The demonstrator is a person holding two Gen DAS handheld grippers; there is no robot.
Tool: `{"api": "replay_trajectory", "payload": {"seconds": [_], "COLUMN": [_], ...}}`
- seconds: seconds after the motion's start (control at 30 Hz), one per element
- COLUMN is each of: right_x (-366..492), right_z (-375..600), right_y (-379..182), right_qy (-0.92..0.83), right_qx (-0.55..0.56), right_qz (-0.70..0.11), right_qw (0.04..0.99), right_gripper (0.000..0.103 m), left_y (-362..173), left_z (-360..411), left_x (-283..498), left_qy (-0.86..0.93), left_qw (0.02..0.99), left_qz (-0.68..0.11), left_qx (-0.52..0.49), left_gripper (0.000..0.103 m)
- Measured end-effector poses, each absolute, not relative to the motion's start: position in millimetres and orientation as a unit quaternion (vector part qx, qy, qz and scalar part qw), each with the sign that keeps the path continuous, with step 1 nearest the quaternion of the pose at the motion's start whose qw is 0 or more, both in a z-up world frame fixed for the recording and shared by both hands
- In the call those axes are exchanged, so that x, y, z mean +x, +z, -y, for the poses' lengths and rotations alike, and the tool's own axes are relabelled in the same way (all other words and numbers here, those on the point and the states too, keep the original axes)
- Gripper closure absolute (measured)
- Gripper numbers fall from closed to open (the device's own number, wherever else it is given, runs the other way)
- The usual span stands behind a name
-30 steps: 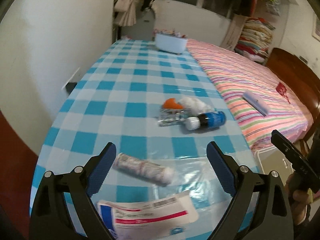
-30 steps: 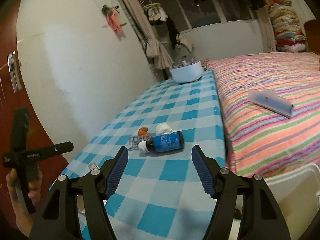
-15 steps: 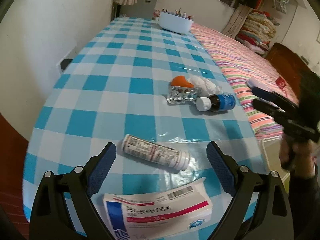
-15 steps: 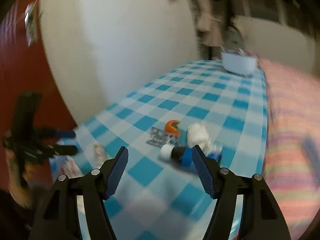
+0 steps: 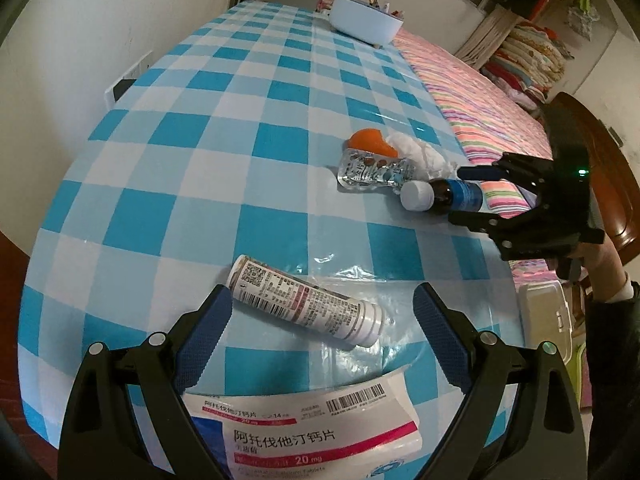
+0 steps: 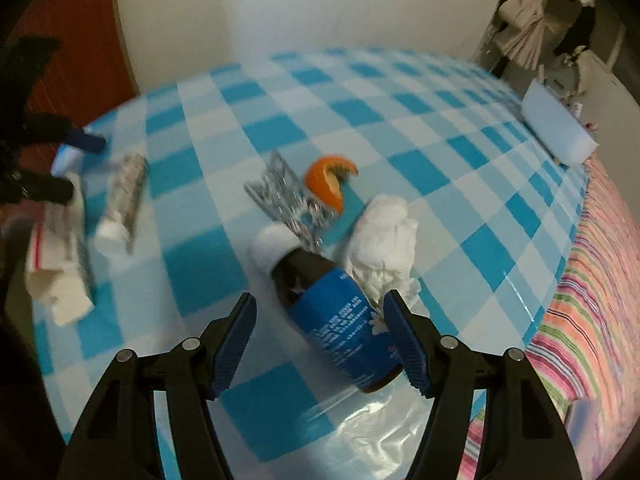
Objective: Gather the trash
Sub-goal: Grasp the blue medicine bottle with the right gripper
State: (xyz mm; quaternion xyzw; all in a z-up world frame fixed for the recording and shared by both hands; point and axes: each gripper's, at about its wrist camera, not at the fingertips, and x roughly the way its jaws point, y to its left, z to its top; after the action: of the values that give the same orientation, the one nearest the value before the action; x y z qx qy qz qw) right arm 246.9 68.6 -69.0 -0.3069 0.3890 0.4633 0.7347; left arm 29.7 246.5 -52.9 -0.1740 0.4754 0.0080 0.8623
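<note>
On the blue checked table lie a labelled tube point(image 5: 304, 300), a medicine box point(image 5: 304, 436), a brown bottle with a blue label and white cap point(image 6: 336, 320), a blister pack point(image 6: 280, 192), an orange peel point(image 6: 328, 180) and a crumpled tissue point(image 6: 384, 248). My left gripper point(image 5: 320, 320) is open, with the tube between its fingers and the box just below. My right gripper point(image 6: 320, 324) is open around the bottle's body; it also shows in the left wrist view point(image 5: 460, 196) at the bottle point(image 5: 444, 196).
A white tub point(image 5: 364, 20) holding small items stands at the table's far end. A striped bed point(image 5: 472, 92) runs along the table's right side. A white bin point(image 5: 544, 320) sits below the table's right edge. A wall point(image 5: 80, 32) borders the left.
My right gripper has swung in from the table's near edge and now straddles the brown bottle. My left gripper has come lower and closer over the tube and box.
</note>
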Motion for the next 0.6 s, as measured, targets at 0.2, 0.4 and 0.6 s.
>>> {"api": "replay_trajectory", "payload": {"seconds": [0.2, 0.4, 0.6], "right_x": [262.6, 259.5, 240.4], "right_z": [-76.8, -80.6, -74.7], "right_y": [-81.1, -91.1, -88.2], "right_qy": [0.453, 0.454, 0.457], "right_qx": [-0.327, -0.328, -0.311], "right_qz": [-0.414, -0.433, -0.424], "right_qw": [0.719, 0.706, 0.717], "right_gripper": [0.039, 0.048, 0.055], "left_y": [-56.8, -67.6, -85.6], "left_z": [-246.0, -249.5, -251.7], "left_x": [35.1, 43.2, 52.4], "left_qy": [0.011, 0.019, 0.03], "left_qw": [0.858, 0.848, 0.831], "left_qz": [-0.482, -0.495, -0.519], "left_qx": [-0.178, -0.188, -0.198], "left_gripper": [0.013, 0.013, 0.012]}}
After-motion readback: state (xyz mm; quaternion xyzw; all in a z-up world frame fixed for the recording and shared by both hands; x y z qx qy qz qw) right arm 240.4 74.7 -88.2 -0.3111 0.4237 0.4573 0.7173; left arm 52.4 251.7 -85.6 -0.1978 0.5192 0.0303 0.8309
